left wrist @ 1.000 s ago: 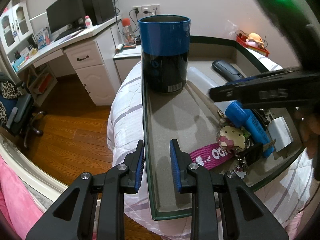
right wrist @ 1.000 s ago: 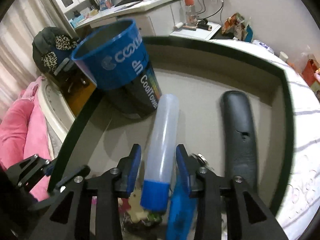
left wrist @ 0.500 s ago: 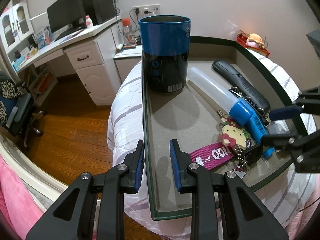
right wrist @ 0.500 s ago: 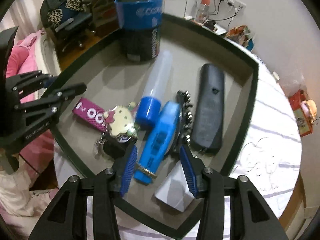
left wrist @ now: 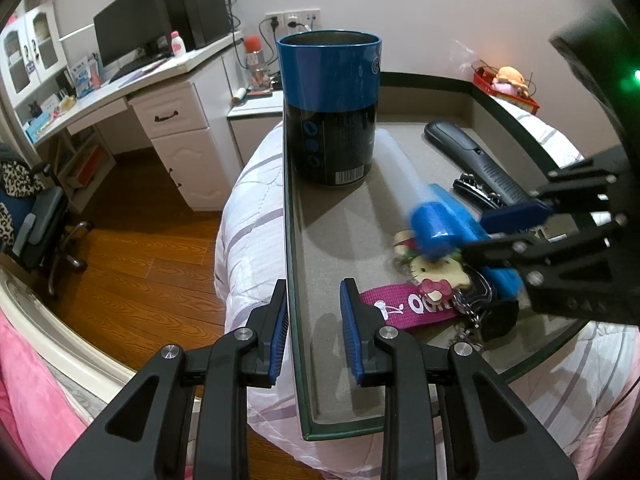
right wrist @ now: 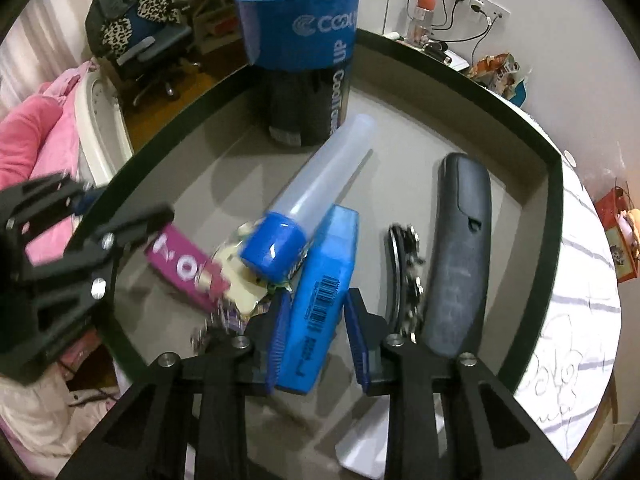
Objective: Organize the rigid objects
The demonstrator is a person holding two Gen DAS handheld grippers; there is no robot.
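Note:
A grey tray (left wrist: 304, 380) (right wrist: 556, 200) lies on a bed. An upright blue-and-black can (left wrist: 330, 108) (right wrist: 304, 64) stands at its far left corner. A clear tube with a blue cap (right wrist: 308, 200) (left wrist: 428, 220), a flat blue box (right wrist: 324, 292), a black remote (right wrist: 460, 248) (left wrist: 472, 156), a dark hair clip (right wrist: 404, 268) and a Hello Kitty keychain with a magenta strap (left wrist: 404, 306) (right wrist: 180, 264) lie in it. My right gripper (right wrist: 314, 332) is low over the tray, its fingers either side of the blue box, with a gap. My left gripper (left wrist: 312, 328) straddles the tray's left rim with a gap between fingers and rim.
A white desk with a monitor (left wrist: 132, 32) and drawers stands at the back left, over a wooden floor. A swivel chair (left wrist: 32, 216) is at far left. A pink blanket (right wrist: 36, 128) lies beside the tray. A white card (right wrist: 368, 452) lies near the tray's near edge.
My right gripper has come down and forward over the tray, and its fingers now flank the blue box. The tube's capped end has shifted. The left gripper has stayed put.

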